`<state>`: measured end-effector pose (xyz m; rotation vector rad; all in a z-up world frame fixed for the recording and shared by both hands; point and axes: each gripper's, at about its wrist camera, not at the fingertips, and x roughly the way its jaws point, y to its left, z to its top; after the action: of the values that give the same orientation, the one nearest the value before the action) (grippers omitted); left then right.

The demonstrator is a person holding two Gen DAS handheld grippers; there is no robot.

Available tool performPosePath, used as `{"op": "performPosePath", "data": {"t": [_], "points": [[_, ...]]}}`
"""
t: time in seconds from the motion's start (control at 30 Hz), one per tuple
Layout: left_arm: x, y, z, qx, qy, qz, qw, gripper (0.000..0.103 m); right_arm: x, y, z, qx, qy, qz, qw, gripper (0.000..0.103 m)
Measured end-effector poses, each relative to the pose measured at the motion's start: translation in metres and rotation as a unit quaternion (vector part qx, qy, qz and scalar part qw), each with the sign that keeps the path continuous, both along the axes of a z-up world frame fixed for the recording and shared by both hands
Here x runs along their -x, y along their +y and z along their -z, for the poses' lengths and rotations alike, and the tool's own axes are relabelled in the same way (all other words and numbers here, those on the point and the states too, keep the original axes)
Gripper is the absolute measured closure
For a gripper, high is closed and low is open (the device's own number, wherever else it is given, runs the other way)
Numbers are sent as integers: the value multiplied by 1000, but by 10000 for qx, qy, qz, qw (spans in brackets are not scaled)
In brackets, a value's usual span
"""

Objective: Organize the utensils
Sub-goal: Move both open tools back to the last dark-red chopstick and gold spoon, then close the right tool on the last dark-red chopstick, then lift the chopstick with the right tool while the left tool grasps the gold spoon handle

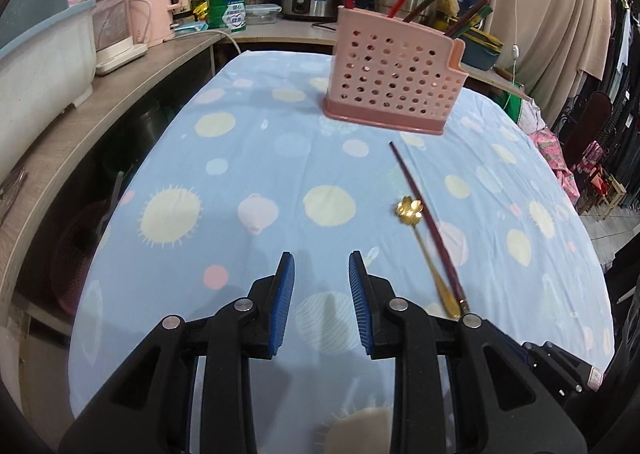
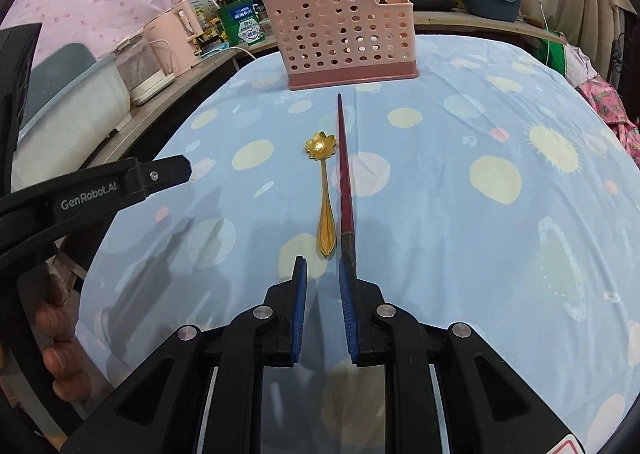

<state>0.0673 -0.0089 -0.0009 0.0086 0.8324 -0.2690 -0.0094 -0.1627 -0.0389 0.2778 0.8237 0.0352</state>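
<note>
Left gripper (image 1: pixel 321 266) fingers apart, holding nothing, over bare tabletop (image 1: pixel 260 158); spoon (image 1: pixel 424 242) & chopstick (image 1: pixel 428 230) lie to its right. Right gripper (image 2: pixel 322 274) fingers part-open, empty; spoon (image 2: pixel 325 198) just ahead; chopstick (image 2: pixel 345 178) runs fwd from right finger toward pink holder (image 2: pixel 348 42) near far edge; open cloth either side. "GenRobot.AI" on left gripper's side.

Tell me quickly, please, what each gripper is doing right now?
Left gripper: open, holding nothing.
Right gripper: open, holding nothing.
</note>
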Motion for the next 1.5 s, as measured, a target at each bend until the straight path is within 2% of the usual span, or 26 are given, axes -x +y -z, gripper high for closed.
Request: {"op": "performPosePath", "data": {"t": [0.2,0.4,0.63,0.87,1.03,1.17,1.23,1.33,1.43,1.5], "points": [[2,2,12,-137,99,-65,9998,76,-4,5,3,25,4,-30,10000,86],[4,-1,17,-240,140,-21,9996,76,-6,8,9,47,57,-67,9999,91],[5,-5,18,-262,158,13,9995,76,-9,5,12,73,54,-30,10000,102],[8,-16,20,-220,236,95,9994,76,-1,-15,10,-50,19,130,9999,102],[11,-30,18,-131,218,242,9994,63,8,-40,3,-175,-51,340,9993,102],[10,-48,15,-13,223,447,9987,61,14,-57,-3,-267,-126,540,9981,102],[9,-60,15,29,235,586,9980,53,17,-64,-8,-286,-184,619,9975,102],[9,-79,18,-13,223,749,9969,52,17,-71,-12,-307,-232,673,9970,102],[9,-86,20,-52,235,754,9969,52,11,-68,-12,-311,-211,457,9983,102],[11,-84,20,-111,195,703,9973,52,6,-64,-10,-291,-160,337,9989,92]]}}
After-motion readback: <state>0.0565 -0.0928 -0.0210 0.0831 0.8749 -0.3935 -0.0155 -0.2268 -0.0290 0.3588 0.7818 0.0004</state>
